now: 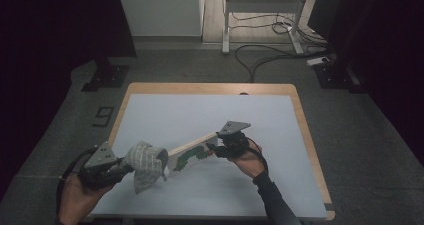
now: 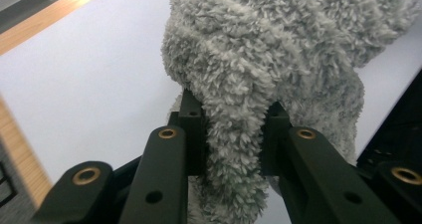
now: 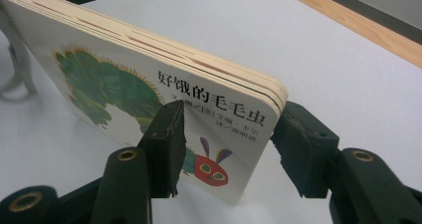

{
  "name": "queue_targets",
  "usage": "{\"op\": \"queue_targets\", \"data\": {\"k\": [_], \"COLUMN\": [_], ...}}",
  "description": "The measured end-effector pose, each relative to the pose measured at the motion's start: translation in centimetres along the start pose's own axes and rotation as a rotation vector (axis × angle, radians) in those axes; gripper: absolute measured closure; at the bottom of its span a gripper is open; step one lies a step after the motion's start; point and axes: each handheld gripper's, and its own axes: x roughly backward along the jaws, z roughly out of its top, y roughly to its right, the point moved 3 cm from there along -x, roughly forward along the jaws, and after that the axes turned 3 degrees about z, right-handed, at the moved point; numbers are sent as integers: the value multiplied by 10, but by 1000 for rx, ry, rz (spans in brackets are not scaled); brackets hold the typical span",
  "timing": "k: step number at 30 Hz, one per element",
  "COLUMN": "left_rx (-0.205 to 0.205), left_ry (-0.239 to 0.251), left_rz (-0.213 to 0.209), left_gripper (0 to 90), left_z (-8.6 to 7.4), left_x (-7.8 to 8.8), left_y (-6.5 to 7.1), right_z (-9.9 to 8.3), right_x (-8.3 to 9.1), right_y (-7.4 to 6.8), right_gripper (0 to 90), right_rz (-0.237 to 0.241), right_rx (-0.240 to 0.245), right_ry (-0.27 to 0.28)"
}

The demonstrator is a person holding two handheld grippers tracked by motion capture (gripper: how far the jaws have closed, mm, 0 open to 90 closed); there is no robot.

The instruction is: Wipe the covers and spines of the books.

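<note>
My left gripper [image 1: 125, 166] [image 2: 233, 114] is shut on a fluffy grey cloth [image 1: 145, 164] [image 2: 278, 45], with a fold of it pinched between the jaws. It holds the cloth above the white table top [image 1: 200, 110] at the front left. My right gripper [image 1: 214, 147] [image 3: 229, 124] is shut on the right end of a board book [image 1: 192, 154] [image 3: 124, 79]. The book has a green caterpillar and Chinese lettering on its cover. It is closed and tilted up on its long edge, cover toward the person. The cloth hangs right at the book's left end; I cannot tell whether they touch.
A wooden rim [image 1: 305, 135] shows along the table's far and right sides. On the floor beyond it are cables [image 1: 260, 55], the white legs of a desk [image 1: 226, 20] and black stand bases [image 1: 105, 77] at both far corners.
</note>
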Motion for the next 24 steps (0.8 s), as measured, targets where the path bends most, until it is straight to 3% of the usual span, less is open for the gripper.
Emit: {"op": "queue_targets", "data": {"k": [7,15,24], "left_rx": [30,59,4], "left_ry": [1,21,-5], "left_rz": [22,-25,-56], "left_gripper": [715,711,709], "left_z": [-3,-9,1], "left_x": [-1,-24,-58], "left_y": [-12,-15,0], "right_z": [0,-1,-1], "right_x": [0,0,0], "right_y": [0,0,0], "right_gripper": [456,457,459], "right_rz": [-1,1,1], "right_rx": [1,-1,-2], "right_ry": [-1,5,9]}}
